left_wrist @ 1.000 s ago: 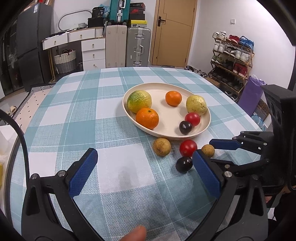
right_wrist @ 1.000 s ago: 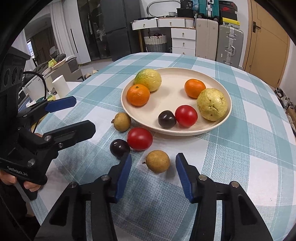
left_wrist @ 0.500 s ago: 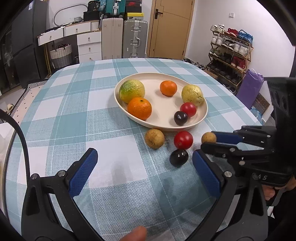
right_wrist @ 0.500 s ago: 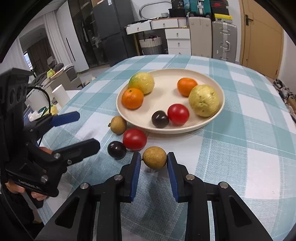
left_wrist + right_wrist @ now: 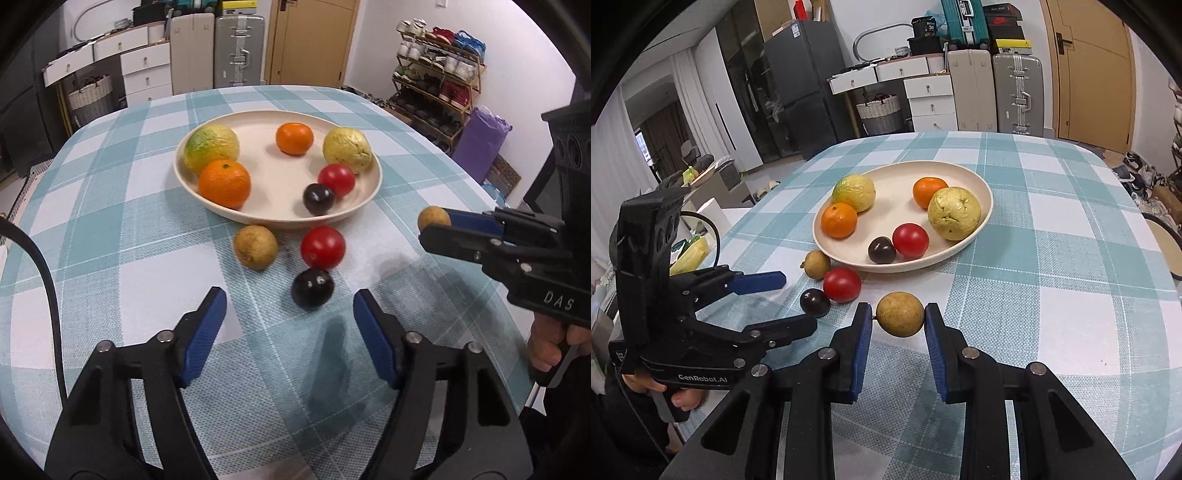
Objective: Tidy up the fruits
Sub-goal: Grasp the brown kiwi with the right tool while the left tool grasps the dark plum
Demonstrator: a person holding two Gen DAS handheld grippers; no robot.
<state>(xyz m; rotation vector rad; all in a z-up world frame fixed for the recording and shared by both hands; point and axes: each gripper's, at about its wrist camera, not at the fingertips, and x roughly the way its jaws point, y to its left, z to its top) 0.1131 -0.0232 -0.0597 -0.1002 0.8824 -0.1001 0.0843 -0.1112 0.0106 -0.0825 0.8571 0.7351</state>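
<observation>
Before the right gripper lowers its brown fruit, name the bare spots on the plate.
The cream oval plate is bare in its middle, bordered by the green-yellow citrus, two oranges and knobbly yellow fruit. Its near rim is crowded by the red tomato and dark plum.

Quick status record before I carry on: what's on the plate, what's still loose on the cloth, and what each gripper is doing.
plate: two oranges, two yellow-green fruits, one red fruit, one dark fruit
loose on cloth: brown fruit, red fruit, dark fruit
right gripper: shut on second brown fruit, lifted off the cloth
left gripper: closing, nothing gripped; loose dark fruit just ahead of its fingers
surface: checked tablecloth
</observation>
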